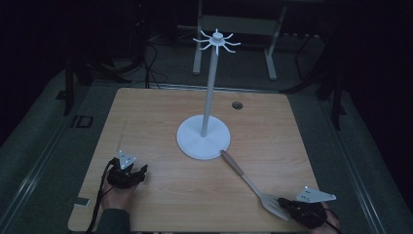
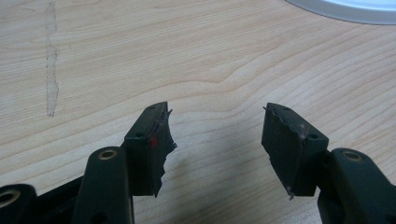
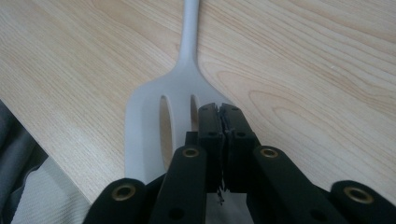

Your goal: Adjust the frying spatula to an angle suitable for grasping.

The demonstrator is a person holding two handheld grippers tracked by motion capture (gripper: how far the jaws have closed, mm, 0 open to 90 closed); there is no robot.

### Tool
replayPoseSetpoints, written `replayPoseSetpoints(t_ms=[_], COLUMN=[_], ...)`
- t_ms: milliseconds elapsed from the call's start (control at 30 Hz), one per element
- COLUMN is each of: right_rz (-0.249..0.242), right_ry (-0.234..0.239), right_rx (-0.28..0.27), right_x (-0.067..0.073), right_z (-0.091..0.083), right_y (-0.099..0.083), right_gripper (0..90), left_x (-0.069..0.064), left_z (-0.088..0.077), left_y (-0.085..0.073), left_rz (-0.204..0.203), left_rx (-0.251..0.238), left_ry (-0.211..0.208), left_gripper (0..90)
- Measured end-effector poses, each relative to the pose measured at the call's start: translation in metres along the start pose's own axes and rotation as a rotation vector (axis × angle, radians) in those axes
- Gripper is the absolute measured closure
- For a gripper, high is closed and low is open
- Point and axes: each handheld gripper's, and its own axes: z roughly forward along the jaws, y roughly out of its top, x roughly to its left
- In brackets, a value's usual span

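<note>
the right gripper [image 3: 219, 109], jaws pinched shut over the slotted blade of a white spatula [image 1: 249, 183] lying flat at the desk's [image 1: 160, 117] five o'clock, has yet to lift it toward the hook stand [image 1: 204, 131], while the left gripper [image 2: 217, 135] waits open and empty.

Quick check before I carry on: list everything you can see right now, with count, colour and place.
Table: one, light wood, centre.
Stand: one, white, round base mid-table, tall pole with hooks on top.
Spatula: one, slotted pale head, brownish handle, lying from the stand's base toward the near right corner.
Hole: one, dark, far right of the table.
Frame: one, grey, on the floor beyond the table.
Left gripper: black, jaws open over bare wood, near left.
Right gripper: black, jaws shut over the spatula's head, near right.
</note>
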Motion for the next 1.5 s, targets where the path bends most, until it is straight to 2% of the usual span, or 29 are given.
replayPoseSetpoints(t_ms=[200, 567, 1000, 1500], right_rz=[-0.009, -0.032, -0.061, -0.116], right_ry=[-0.008, -0.03, -0.007, 0.016], right_rx=[-0.018, 0.001, 0.086, 0.19], right_x=[-0.002, -0.007, -0.011, -0.005], right_z=[0.0, 0.009, 0.026, 0.064], right_y=[0.013, 0.054, 0.09, 0.124], right_gripper=[83.1, 76.1, 73.2, 68.2], left_x=[0.0, 0.0, 0.0, 0.001], left_z=[0.0, 0.0, 0.0, 0.0], left_y=[0.0, 0.0, 0.0, 0.001], left_rz=[0.001, -0.002, -0.006, -0.007], left_rx=[-0.001, -0.002, -0.005, -0.004], left_ry=[0.0, 0.002, 0.002, 0.006], left_gripper=[41.8, 41.6, 41.5, 41.2])
